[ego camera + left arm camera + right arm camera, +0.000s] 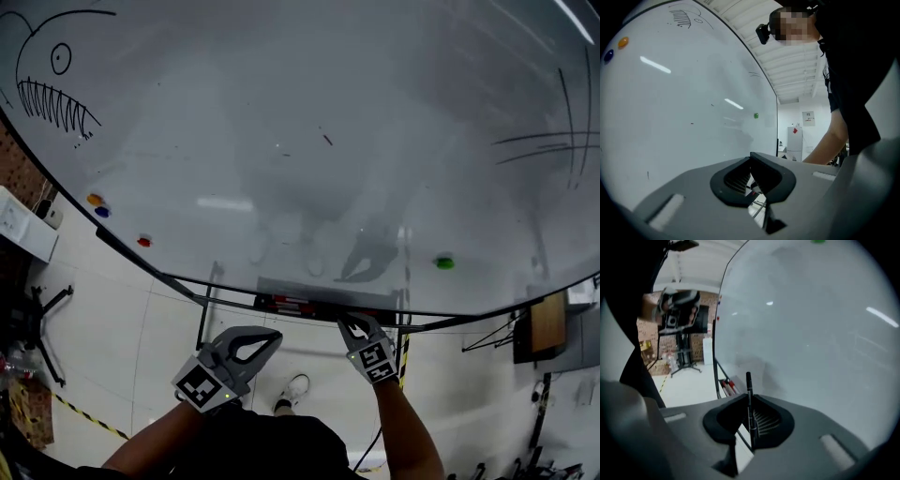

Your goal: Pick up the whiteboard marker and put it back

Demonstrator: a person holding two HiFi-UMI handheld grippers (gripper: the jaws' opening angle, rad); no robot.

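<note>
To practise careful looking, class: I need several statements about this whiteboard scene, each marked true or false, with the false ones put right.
1. The right hand-held gripper is shut on a thin black whiteboard marker. True.
2. The left hand-held gripper also holds a marker. False: its jaws are together with nothing between them.
3. A green magnet sits on the whiteboard. True.
4. The whiteboard is blank. False: a toothed fish drawing is at its upper left in the head view.
5. The tray under the board is empty. False: red-capped markers lie in it.
</note>
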